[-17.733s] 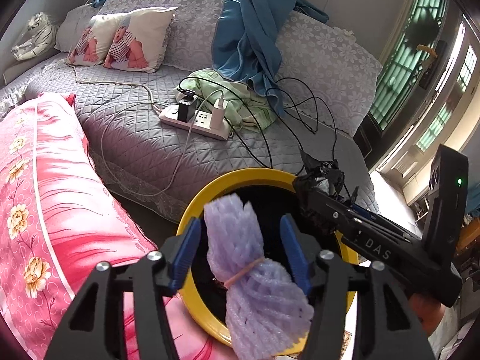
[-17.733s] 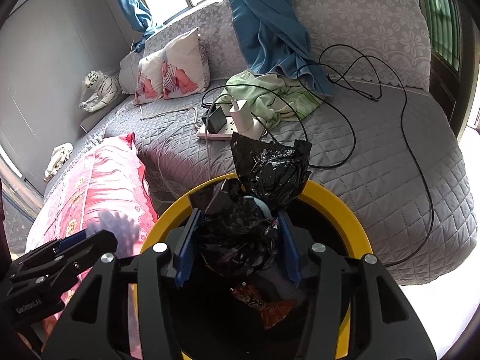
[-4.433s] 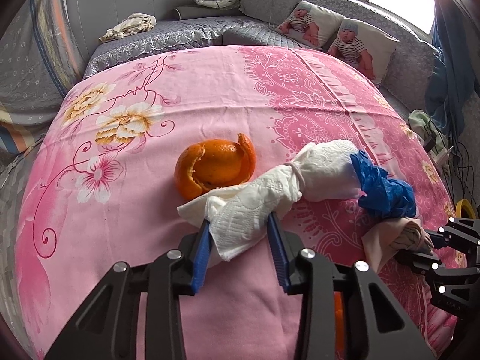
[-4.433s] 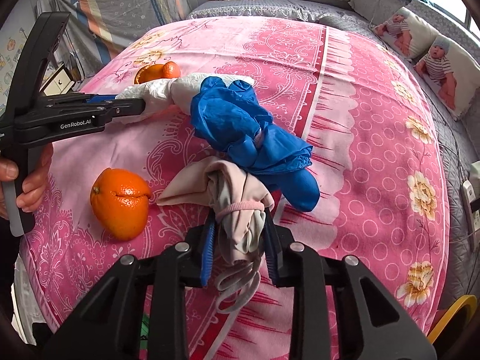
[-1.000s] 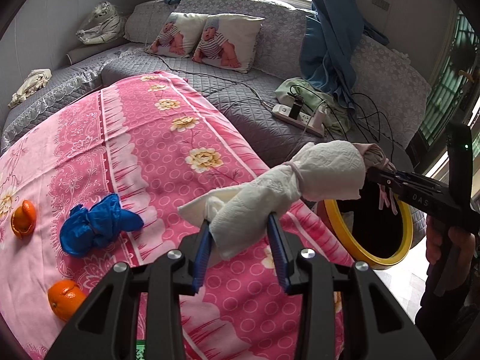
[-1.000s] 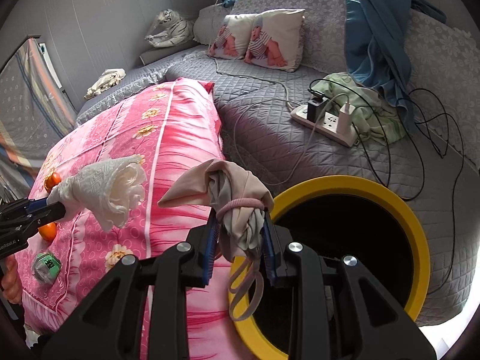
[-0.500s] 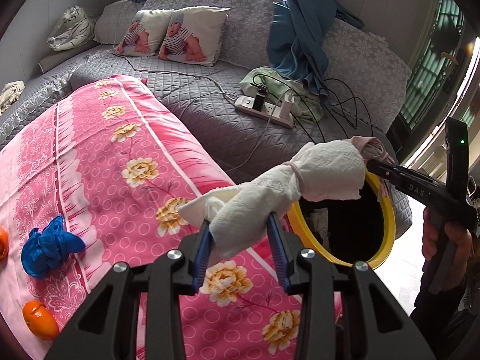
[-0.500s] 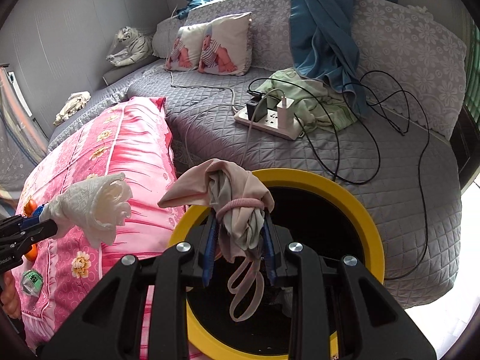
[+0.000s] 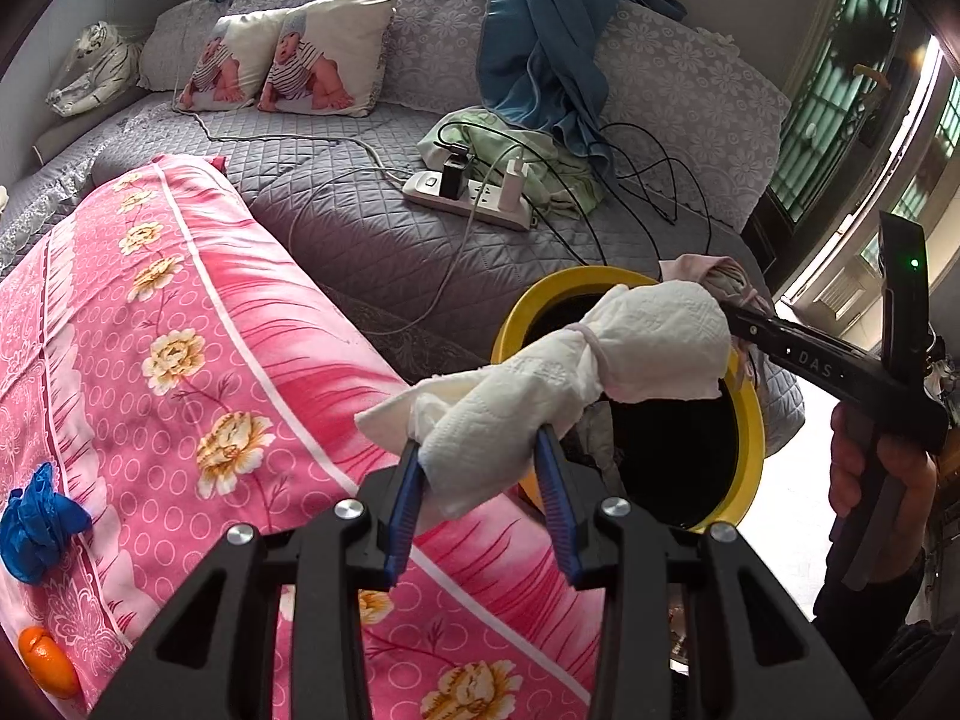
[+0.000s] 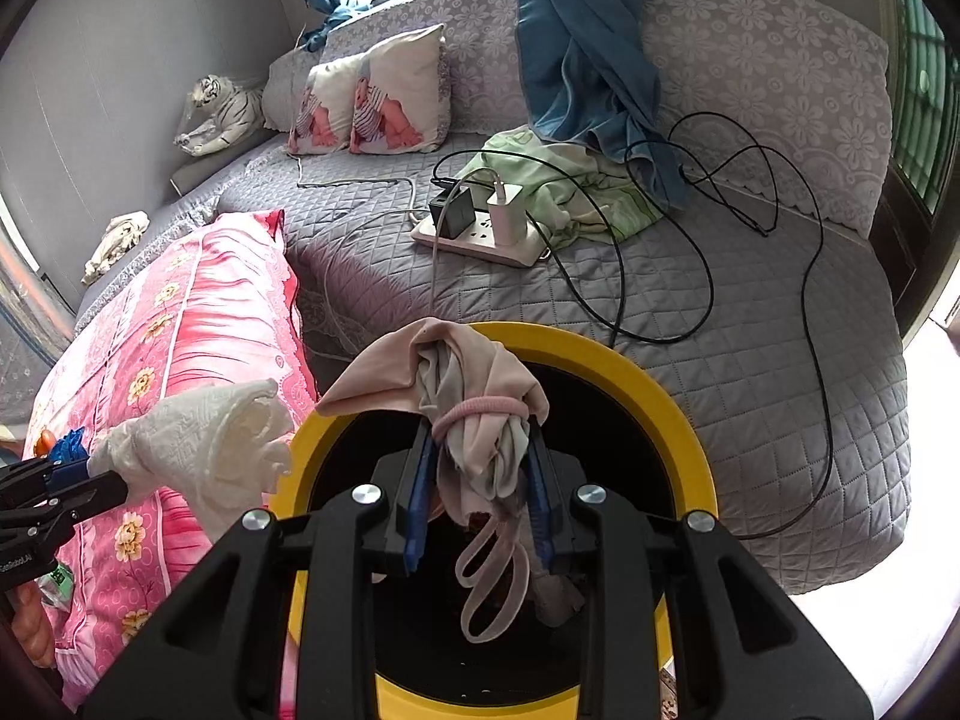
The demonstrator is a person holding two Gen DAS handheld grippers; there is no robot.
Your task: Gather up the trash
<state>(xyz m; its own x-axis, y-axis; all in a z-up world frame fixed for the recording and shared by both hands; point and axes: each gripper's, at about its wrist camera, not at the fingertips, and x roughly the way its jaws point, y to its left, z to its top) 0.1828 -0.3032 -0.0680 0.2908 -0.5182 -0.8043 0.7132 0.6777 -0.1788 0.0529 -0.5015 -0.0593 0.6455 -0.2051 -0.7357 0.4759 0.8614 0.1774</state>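
Carrying one bundle each, both tools sit at the yellow bin (image 10: pixel 654 384), which stands on the floor between the pink bed (image 9: pixel 180 312) and the grey sofa (image 10: pixel 750 324).

The right tool (image 10: pixel 477 504) is closed on a beige cloth wad (image 10: pixel 462 384) tied with a pink band. In its own view the wad hangs directly over the bin's dark opening, its loose strap dangling inside the rim. A drop here looks likely to land inside.

The left tool (image 9: pixel 483 486) is clamped on the tail of a white tissue bundle (image 9: pixel 600 360). The bundle's long axis runs forward and to the right from the tool, so its fat head reaches over the near rim of the bin (image 9: pixel 750 420) while the gripped tail is over the bed's edge. From the right wrist view the tissue bundle (image 10: pixel 204 438) lies left of the rim, not yet over the hole.

So the right hand is the nearer to release; the left probably needs to come further across the rim first.

A blue glove (image 9: pixel 36 528) and an orange (image 9: pixel 48 654) remain on the bed.
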